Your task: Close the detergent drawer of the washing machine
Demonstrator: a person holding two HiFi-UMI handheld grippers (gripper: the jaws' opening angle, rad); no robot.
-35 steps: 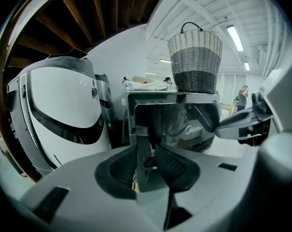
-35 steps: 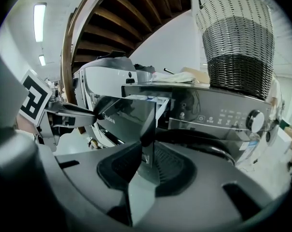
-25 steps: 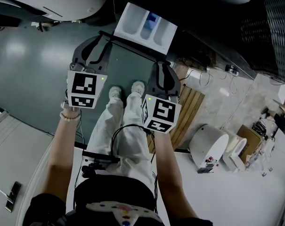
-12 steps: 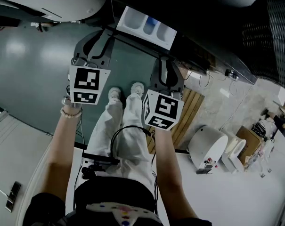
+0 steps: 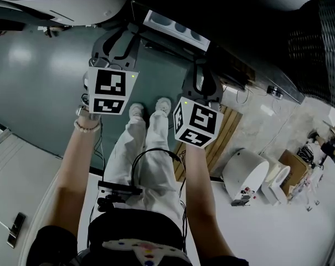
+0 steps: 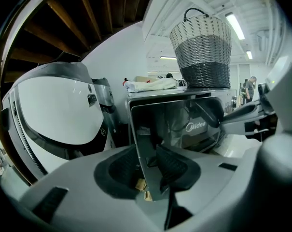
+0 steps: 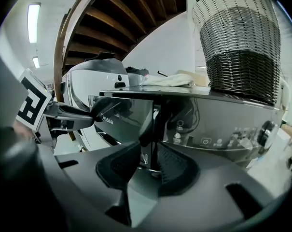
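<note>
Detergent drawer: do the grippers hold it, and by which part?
Apparently not gripped. The left gripper straddles the left edge of the drawer front, the right gripper its right edge; both jaws have just been opening.

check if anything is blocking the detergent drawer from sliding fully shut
Nothing visible does. The detergent drawer sticks out only slightly from the washing machine, and nothing shows in or across its exposed compartments.
</note>
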